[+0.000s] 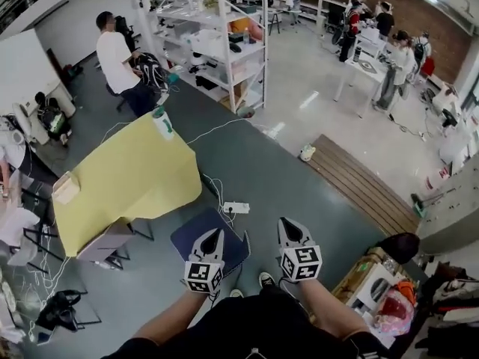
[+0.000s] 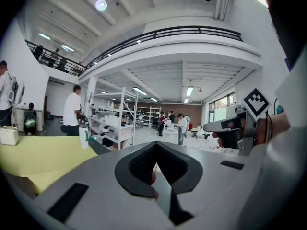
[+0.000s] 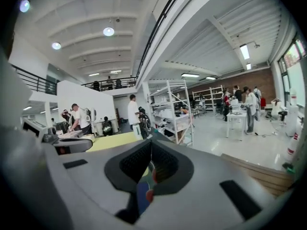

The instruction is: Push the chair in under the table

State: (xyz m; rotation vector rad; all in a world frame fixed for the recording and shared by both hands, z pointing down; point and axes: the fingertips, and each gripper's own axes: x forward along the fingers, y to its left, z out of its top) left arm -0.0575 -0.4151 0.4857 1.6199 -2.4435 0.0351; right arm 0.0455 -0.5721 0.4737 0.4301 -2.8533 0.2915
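The chair has a dark blue seat [image 1: 188, 239] and stands on the grey floor, pulled out from the near right corner of the yellow-topped table [image 1: 127, 178]. My left gripper [image 1: 217, 232] hovers over the seat's right part, shut and empty. Just to the right of the seat, my right gripper [image 1: 285, 221] is shut and empty too. In the left gripper view the left gripper [image 2: 154, 163] has its jaws together, with the table [image 2: 38, 157] at the left. In the right gripper view the right gripper [image 3: 151, 164] is closed, and a strip of blue seat [image 3: 140, 194] shows below it.
A bottle [image 1: 163, 122] and a small box [image 1: 66, 187] stand on the table. A white power strip [image 1: 236, 207] with cables lies on the floor beyond the chair. Another seat [image 1: 105, 243] sits under the table's near edge. Shelving [image 1: 217, 36] and people stand further off. Bags and boxes [image 1: 378, 290] lie at the right.
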